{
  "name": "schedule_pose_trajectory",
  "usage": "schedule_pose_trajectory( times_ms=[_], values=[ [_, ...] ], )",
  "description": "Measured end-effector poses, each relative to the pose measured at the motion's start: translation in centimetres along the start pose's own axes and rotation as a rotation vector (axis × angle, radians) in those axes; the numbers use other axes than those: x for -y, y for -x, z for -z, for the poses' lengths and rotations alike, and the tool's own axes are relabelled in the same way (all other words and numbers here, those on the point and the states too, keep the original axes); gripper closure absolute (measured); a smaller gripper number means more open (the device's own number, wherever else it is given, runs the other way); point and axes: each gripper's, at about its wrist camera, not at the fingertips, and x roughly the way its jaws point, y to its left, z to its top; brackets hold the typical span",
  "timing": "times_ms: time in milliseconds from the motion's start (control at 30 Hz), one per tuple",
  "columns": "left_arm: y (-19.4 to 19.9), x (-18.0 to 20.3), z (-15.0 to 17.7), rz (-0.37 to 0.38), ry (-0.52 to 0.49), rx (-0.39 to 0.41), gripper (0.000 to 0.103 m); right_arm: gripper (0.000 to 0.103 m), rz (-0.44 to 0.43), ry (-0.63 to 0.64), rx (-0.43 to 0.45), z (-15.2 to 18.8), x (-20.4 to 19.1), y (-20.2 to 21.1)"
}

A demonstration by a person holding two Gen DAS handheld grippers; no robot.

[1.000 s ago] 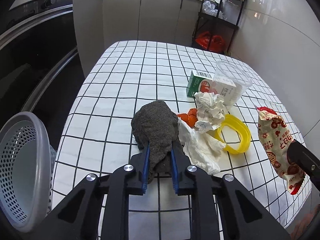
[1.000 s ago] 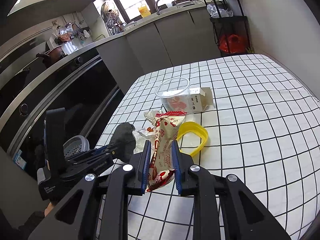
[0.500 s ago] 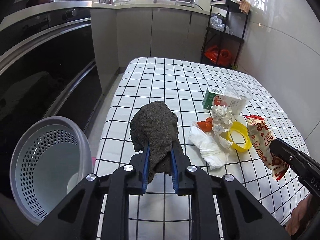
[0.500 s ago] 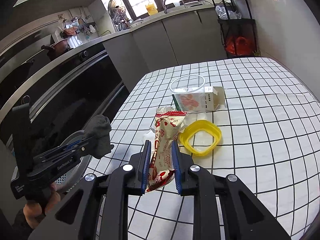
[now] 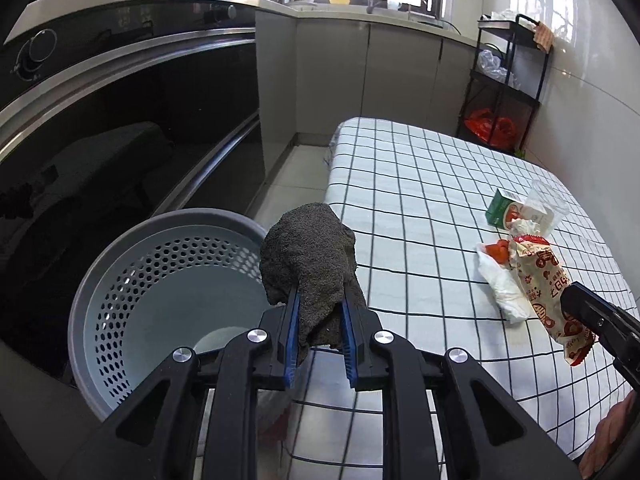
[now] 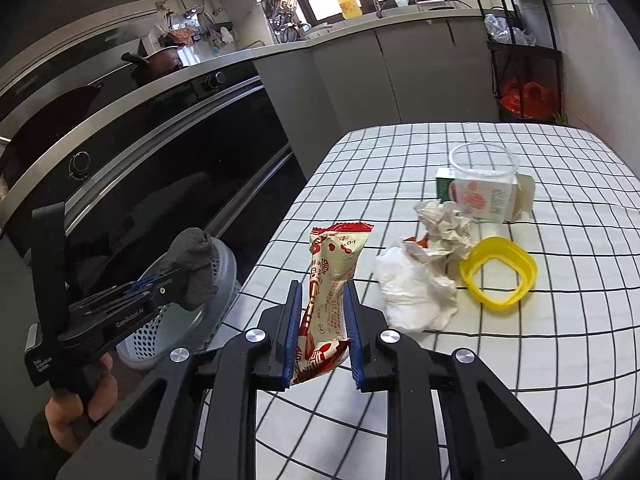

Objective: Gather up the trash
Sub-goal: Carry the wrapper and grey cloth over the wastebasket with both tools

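Grey perforated plastic basket (image 5: 132,280) standing on the floor at far left, beside the tabletop (image 5: 420,184) with its black-and-white check cloth. Left gripper (image 5: 320,344) with blue fingers (image 5: 291,336) pinching a dark grey cloth (image 5: 312,256), held above the basket's near rim, at the tabletop's edge. White lettering "GenRobot.AI" readable on that gripper's body in the right wrist view. Further right, right gripper (image 6: 322,340) clamped on a red-and-cream snack wrapper (image 6: 332,276), lifted clear of the cloth; red characters printed on it, too small to read. Beyond on the tabletop, a white tissue (image 6: 416,296), crumpled paper (image 6: 444,228), a yellow ring-shaped lid (image 6: 498,268), a clear cup (image 6: 482,184) and a green-and-white carton (image 6: 444,188), print illegible.

Compared with a second ago: grey cloth carried off the tabletop centre leftward to the basket, now far more in view; wrapper shifted left too, away from the yellow lid; both grips unchanged.
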Motion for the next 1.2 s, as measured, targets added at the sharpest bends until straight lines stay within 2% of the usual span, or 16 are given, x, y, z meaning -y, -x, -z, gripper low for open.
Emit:
schedule_pose_trajectory(
  times_ms=[433, 633, 933, 1200],
  values=[
    [0.7, -8.5, 0.9, -0.148, 0.100, 0.004, 0.084, 0.082, -0.146, 0.129, -0.049, -1.0, -9.6, -4.6],
    [0.3, -11.7, 1.2, -0.188, 0.157, -0.018, 0.084, 0.082, -0.198, 0.201, -0.074, -1.9, -13.6, -7.1],
    [-0.5, -13.7, 2.0, -0.212, 0.190, -0.054, 0.084, 0.082, -0.241, 0.301, -0.151, -2.2, -18.2, -12.0],
    [-1.4, -13.7, 2.1, -0.225, 0.191, -0.083, 0.084, 0.082, -0.251, 0.310, -0.225, -1.5, -18.6, -14.9]
  ],
)
